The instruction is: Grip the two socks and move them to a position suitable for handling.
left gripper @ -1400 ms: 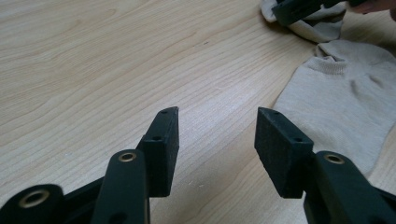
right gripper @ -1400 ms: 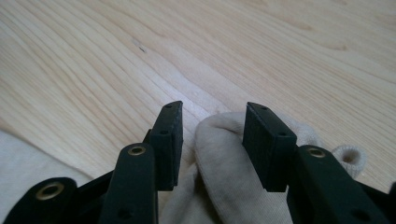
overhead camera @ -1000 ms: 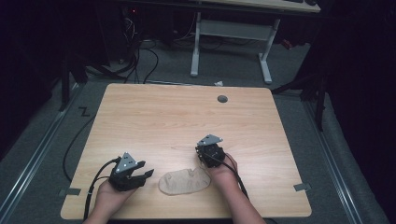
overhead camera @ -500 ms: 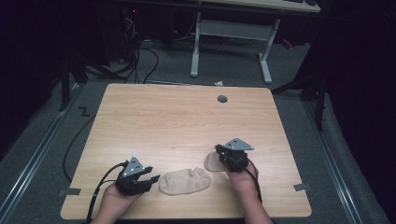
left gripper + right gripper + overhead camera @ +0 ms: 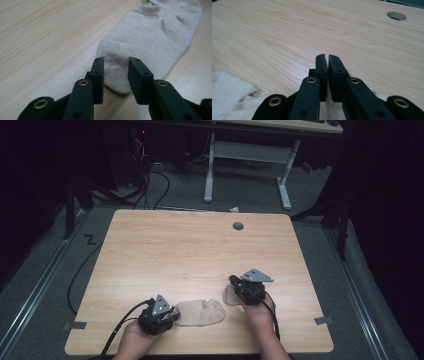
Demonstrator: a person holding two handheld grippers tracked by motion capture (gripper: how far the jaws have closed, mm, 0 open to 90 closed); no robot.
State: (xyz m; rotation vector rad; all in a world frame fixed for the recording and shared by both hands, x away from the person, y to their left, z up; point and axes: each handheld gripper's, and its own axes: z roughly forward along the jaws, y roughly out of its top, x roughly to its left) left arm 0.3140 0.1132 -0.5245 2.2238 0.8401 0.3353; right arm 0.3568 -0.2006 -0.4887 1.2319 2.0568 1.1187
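1. Progress: looks like an early stage of handling two beige socks on the wooden table [image 5: 200, 250]. One sock [image 5: 201, 312] lies flat near the front edge; a second sock [image 5: 230, 295] sits just beside it to the right, partly under the right gripper. Neither is lifted or paired, so my guess is grasping and arranging are both left to do.
2. Left gripper [image 5: 116, 65]: jaws parted a moderate way, straddling the rounded toe end of the flat sock, not yet pinching it. Fabric sits between the jaws; contact with the pads is hard to tell. In the high view it sits at the sock's left end [image 5: 167, 316].
3. Right gripper [image 5: 328, 60]: jaws nearly closed, only a thin slit, nothing visible between them. It points across bare table toward the cable hole [image 5: 396, 15]; the second sock shows at the lower left [image 5: 232, 97], beside the jaws, not held.
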